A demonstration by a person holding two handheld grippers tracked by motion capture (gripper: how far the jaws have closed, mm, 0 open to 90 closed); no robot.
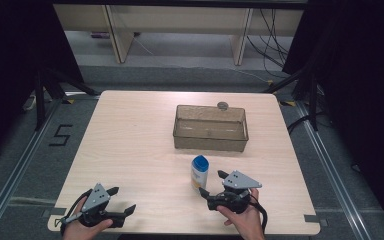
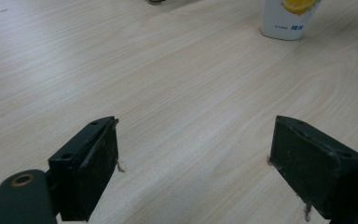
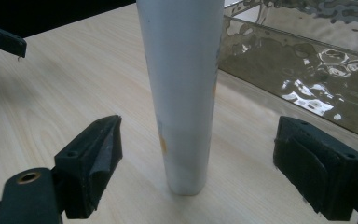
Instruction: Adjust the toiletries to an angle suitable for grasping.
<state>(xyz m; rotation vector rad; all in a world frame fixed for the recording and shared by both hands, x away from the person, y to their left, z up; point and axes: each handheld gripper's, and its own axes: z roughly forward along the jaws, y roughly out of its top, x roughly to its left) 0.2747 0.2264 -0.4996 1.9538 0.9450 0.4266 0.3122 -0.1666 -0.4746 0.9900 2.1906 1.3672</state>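
Your right claw (image 1: 211,184) stood wide open with the white tube (image 3: 182,93) upright between its jaws, neither pad touching it yet. The tube, with its blue cap (image 1: 200,162), stood on the counter (image 1: 130,145) just in front of the clear bin (image 1: 210,142), near your right hand (image 1: 242,217). Your left claw (image 1: 121,200) was also spread wide and held nothing, hovering low over bare wood well off to the left of the tube.

To do this grasp well, you needed to centre the tube first: in the right gripper view it sat closer to the left jaw, so closing from there would likely have pushed it sideways and tipped it. A tall, narrow thing on a small base topples easily, so you were best served by sliding a little farther in, levelling the jaws, and closing slowly on the lower body rather than near the cap. The bin wall was near the far jaw, so you had to mind that too.
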